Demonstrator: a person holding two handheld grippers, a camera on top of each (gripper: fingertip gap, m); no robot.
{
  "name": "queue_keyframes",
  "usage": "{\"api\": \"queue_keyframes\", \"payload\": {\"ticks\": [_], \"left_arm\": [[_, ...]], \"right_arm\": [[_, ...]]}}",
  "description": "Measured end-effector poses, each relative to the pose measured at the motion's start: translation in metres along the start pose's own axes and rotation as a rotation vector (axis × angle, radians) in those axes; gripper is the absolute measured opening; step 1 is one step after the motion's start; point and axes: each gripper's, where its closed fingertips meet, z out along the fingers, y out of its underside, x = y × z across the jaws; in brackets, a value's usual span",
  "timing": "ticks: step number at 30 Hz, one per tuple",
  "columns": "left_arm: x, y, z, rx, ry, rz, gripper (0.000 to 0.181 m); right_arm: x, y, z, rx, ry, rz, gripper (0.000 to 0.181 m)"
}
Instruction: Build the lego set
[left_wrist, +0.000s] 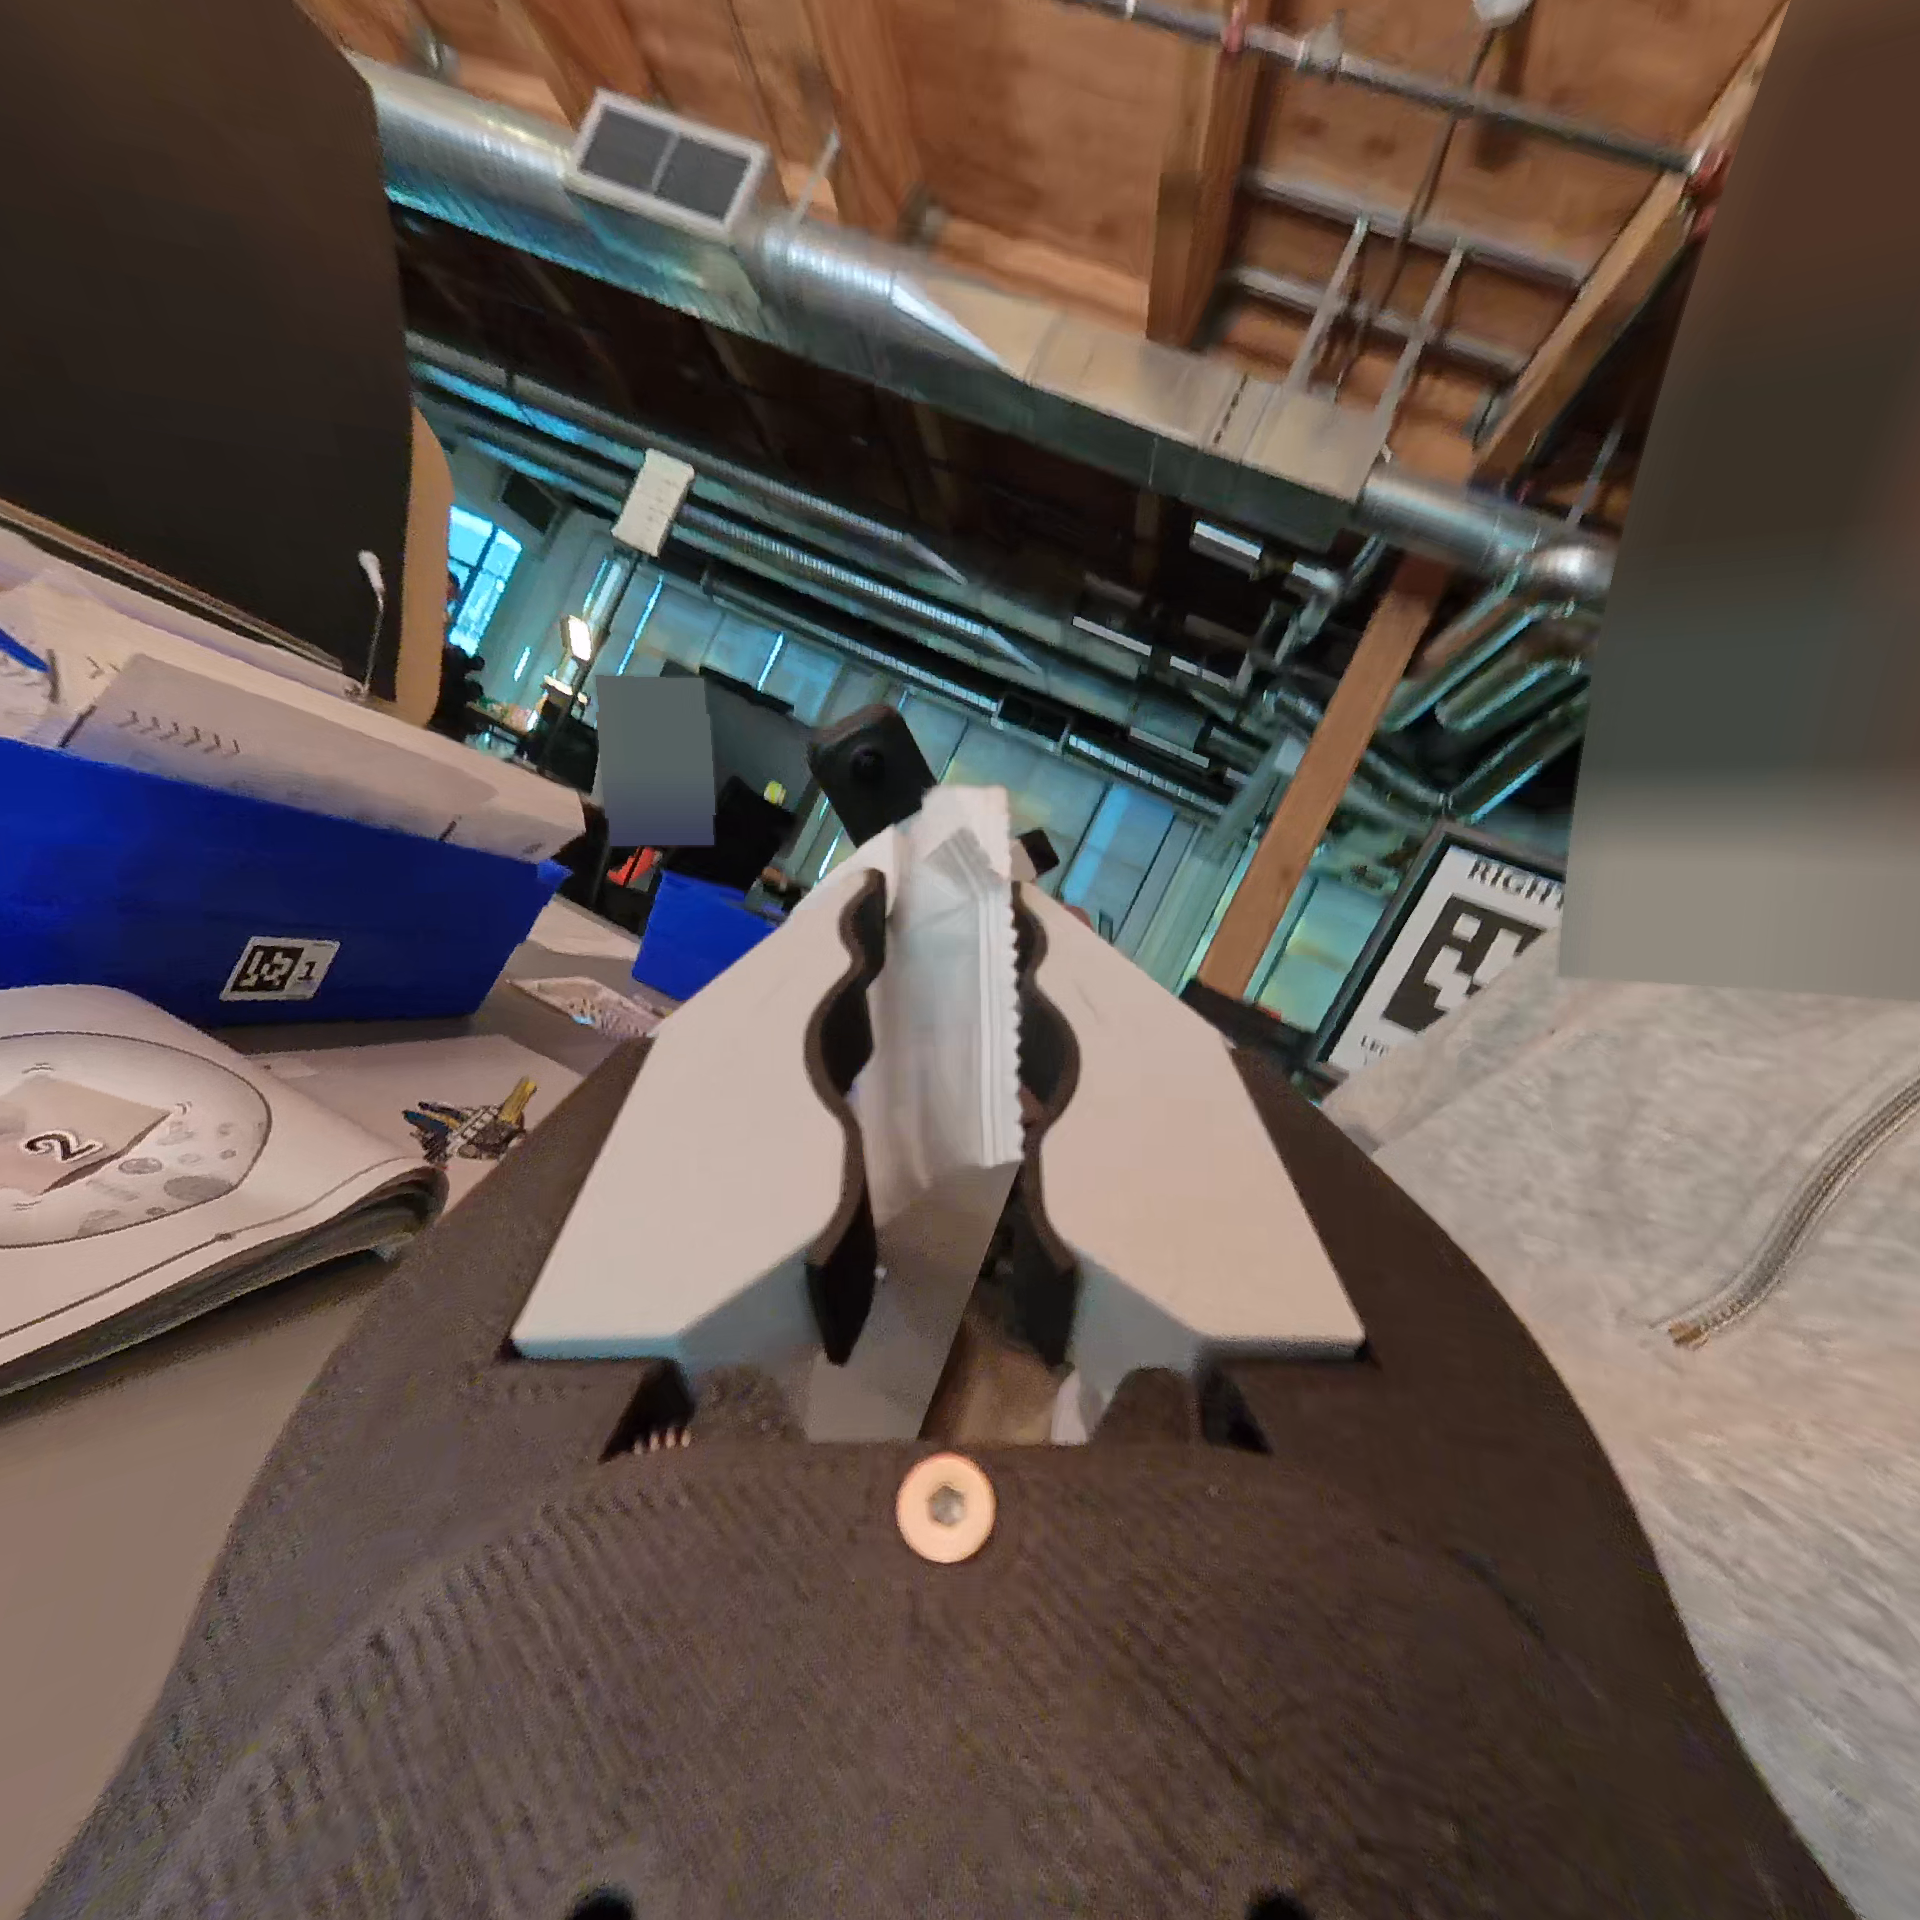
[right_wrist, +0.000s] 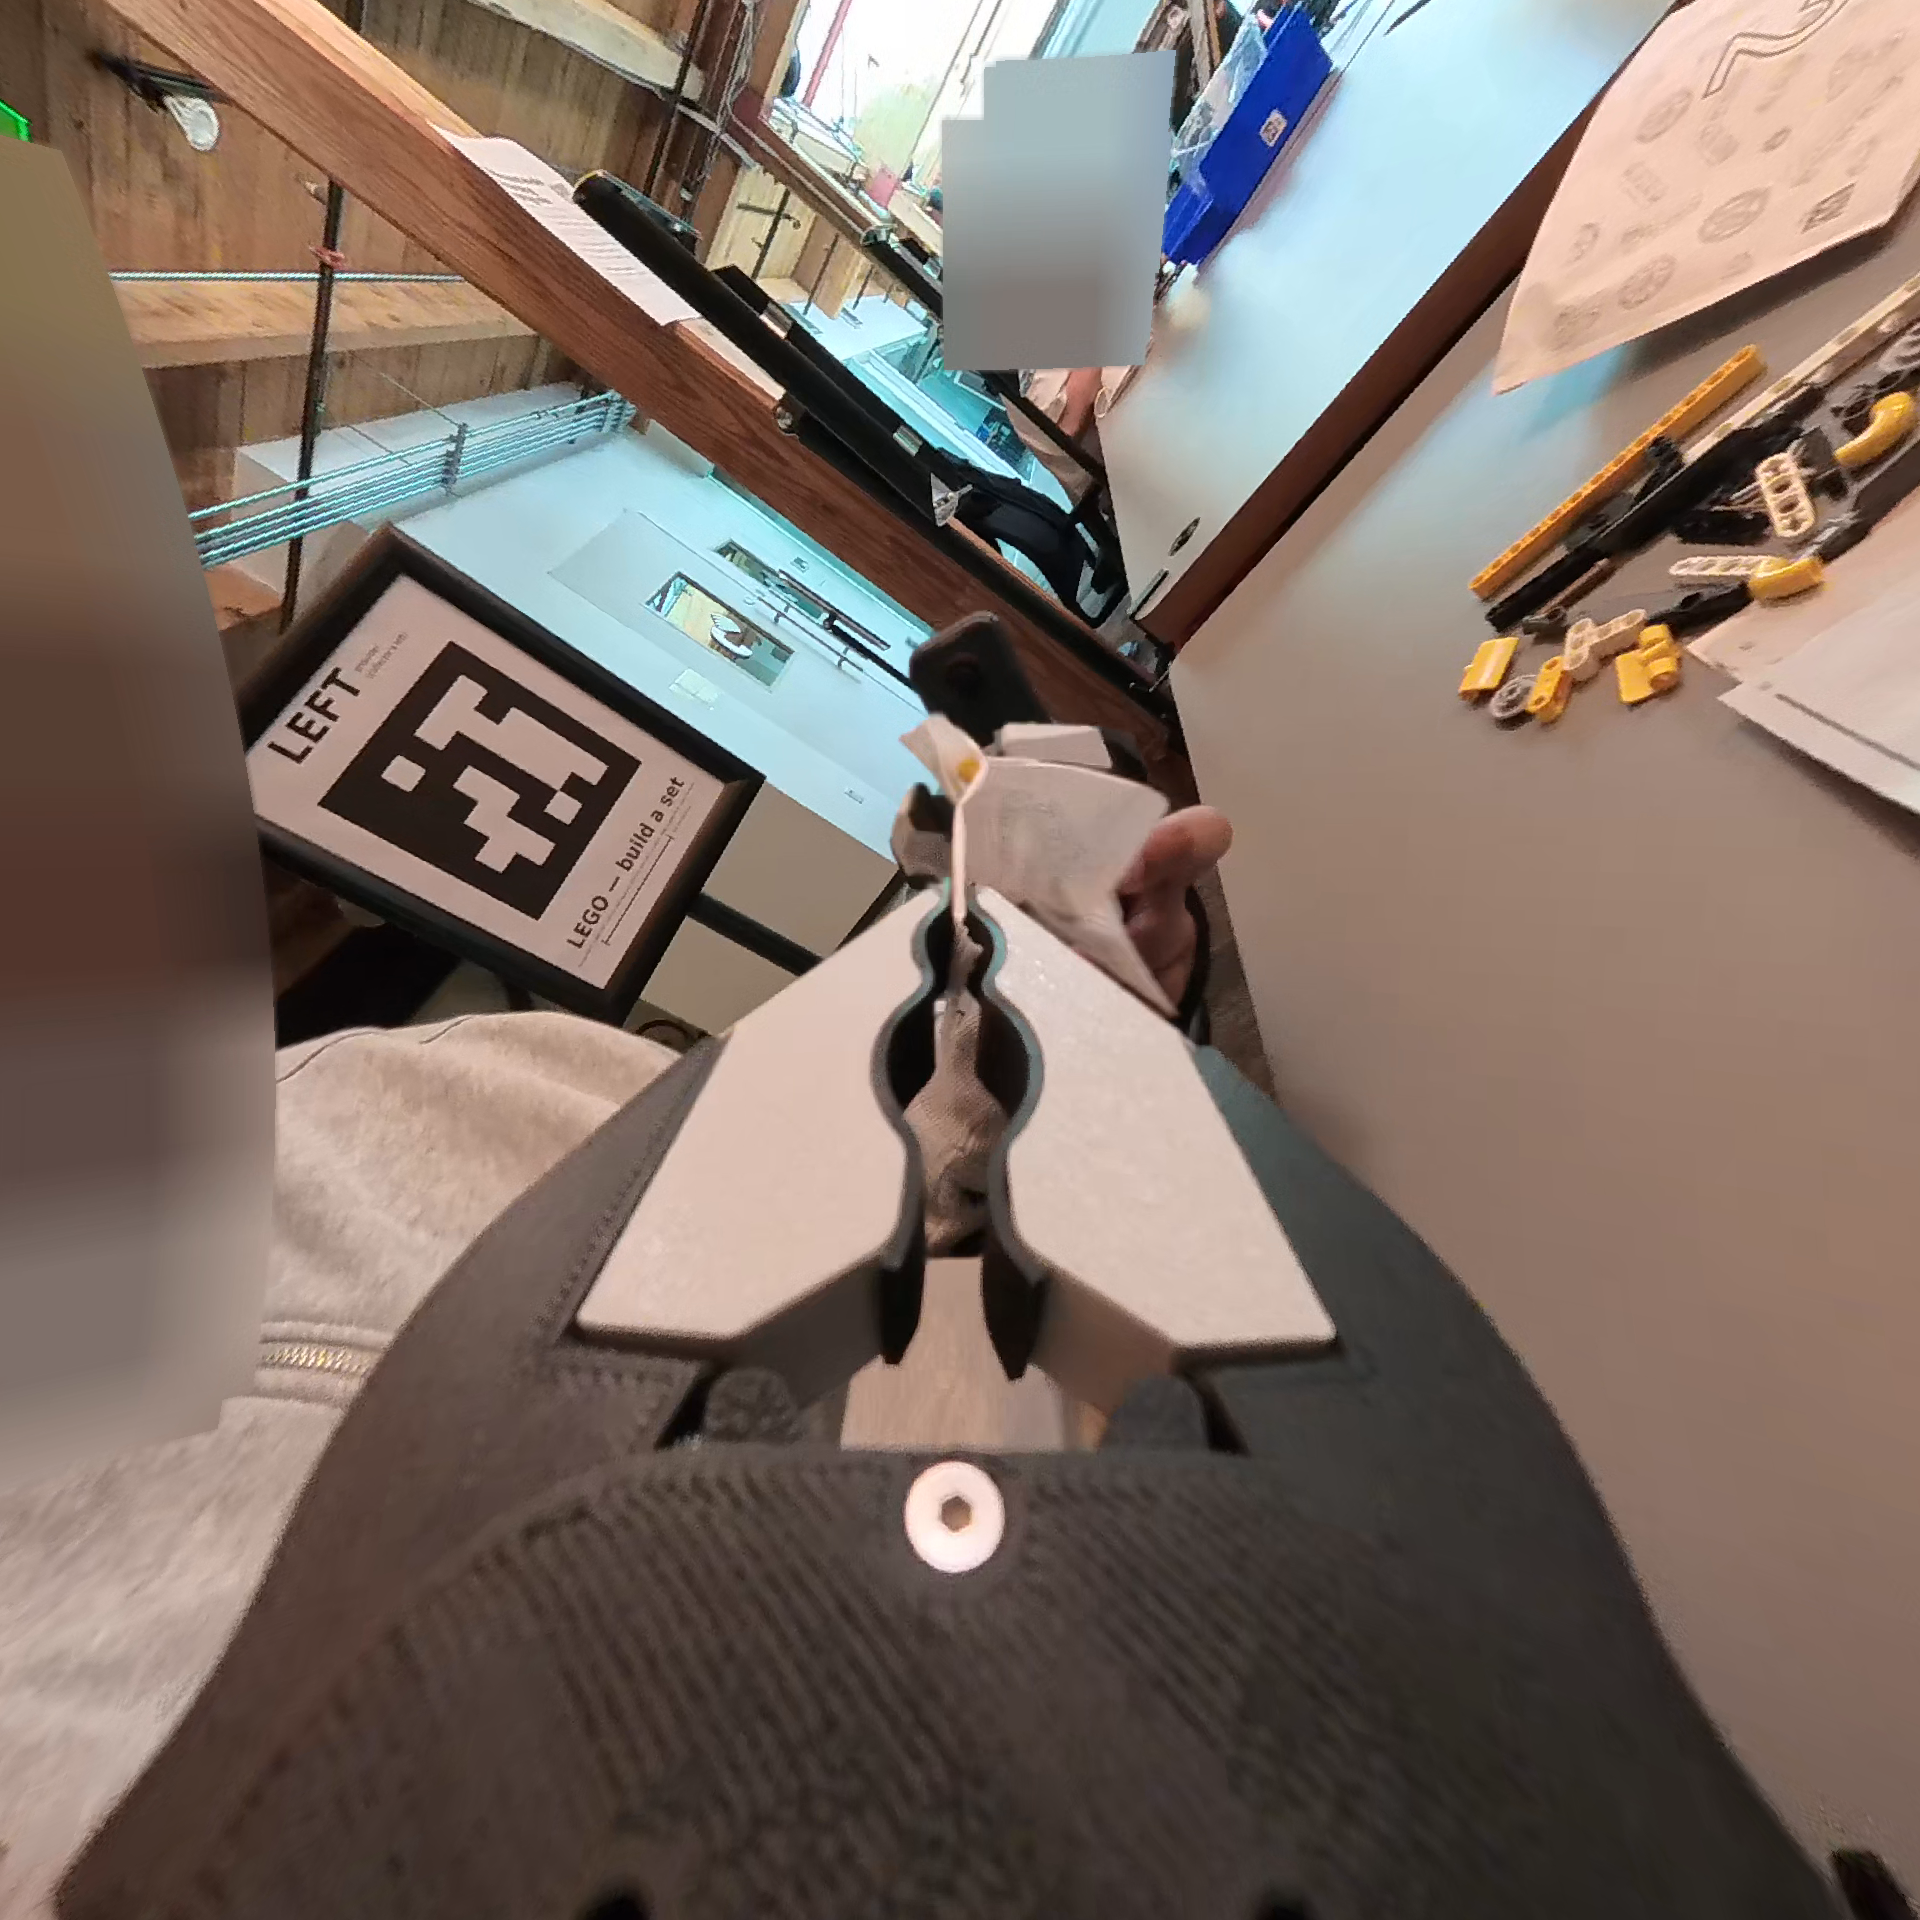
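Grippers were both raised off the table, and you had each one clamped on the same white paper bag. Your left gripper pinched the bag between its grey fingers, with the bag's serrated edge running up along the right finger and its top poking out past the tips. Your right gripper was closed on a crumpled edge of that bag, and a small yellow piece showed at the bag's top. Beyond it a hand held the other gripper.

Loose lego parts, yellow, black and white, lay on the grey table well apart from the bag, with printed sheets past them. On your left side an open instruction booklet lay flat on the table in front of a blue bin stuffed with paper. Your grey zip sweatshirt filled the right edge of the left wrist view.
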Motion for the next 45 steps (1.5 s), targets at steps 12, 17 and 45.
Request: {"api": "queue_keyframes", "payload": {"ticks": [12, 17, 45], "left_arm": [[-0.032, 0.007, -0.003, -0.031, -0.175, -0.025, 0.049], [-0.049, 0.014, -0.003, -0.057, -0.271, -0.051, 0.061], [-0.047, -0.003, -0.012, 0.183, -0.078, -0.420, 0.003]], "right_arm": [[0.011, -0.017, 0.004, 0.023, 0.107, -0.042, 0.000], [0.005, -0.028, 0.006, 0.056, 0.081, -0.059, 0.000], [-0.018, -0.060, 0.031, 0.228, -0.042, -0.039, 0.000]]}}
